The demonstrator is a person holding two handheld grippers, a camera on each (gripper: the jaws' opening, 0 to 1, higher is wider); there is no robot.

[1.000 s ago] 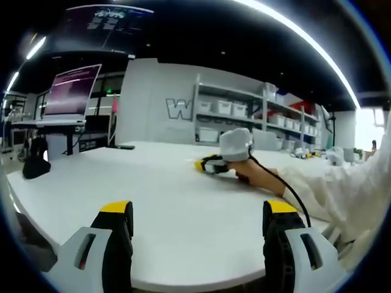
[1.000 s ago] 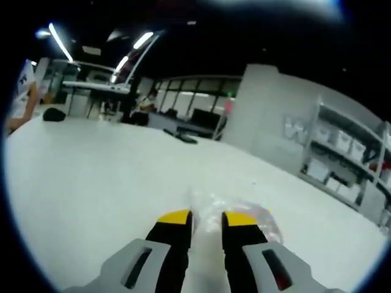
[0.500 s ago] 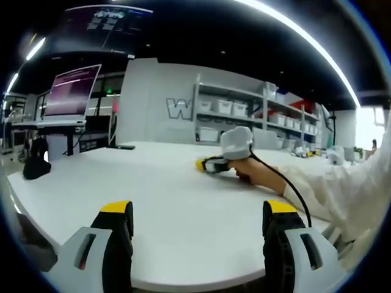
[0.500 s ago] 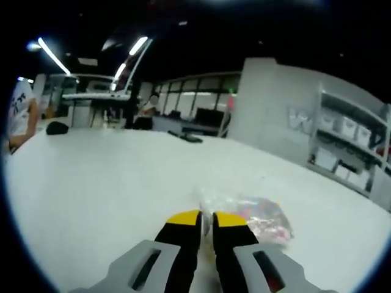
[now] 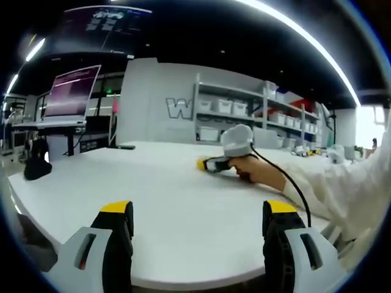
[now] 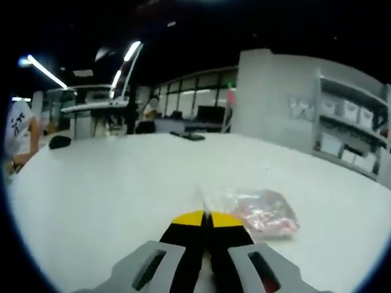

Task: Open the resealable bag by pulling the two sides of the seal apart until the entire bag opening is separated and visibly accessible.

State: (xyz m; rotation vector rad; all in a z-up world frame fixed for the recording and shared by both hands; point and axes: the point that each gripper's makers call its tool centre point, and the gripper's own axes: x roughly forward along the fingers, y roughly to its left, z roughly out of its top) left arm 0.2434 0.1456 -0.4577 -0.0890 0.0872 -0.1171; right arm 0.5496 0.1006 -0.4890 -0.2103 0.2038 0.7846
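Note:
A clear resealable bag (image 6: 259,210) with pink contents lies flat on the white table (image 6: 104,183). Its near edge (image 6: 201,198) runs in between the yellow-tipped jaws of my right gripper (image 6: 206,218), which is shut on it. In the left gripper view the right gripper (image 5: 215,163) rests low on the table's far side, held by a hand (image 5: 256,172) in a white sleeve. My left gripper (image 5: 197,213) hovers over the table's near part with its jaws wide apart and nothing between them.
A black object (image 5: 35,168) sits at the table's left end, and a monitor (image 5: 72,91) stands behind it. Shelves with white bins (image 5: 244,113) line the back wall. A person (image 6: 15,137) is at the far left of the right gripper view.
The right gripper's jaws have gone from slightly apart to shut on the bag's near edge. The left gripper has stayed where it was, open.

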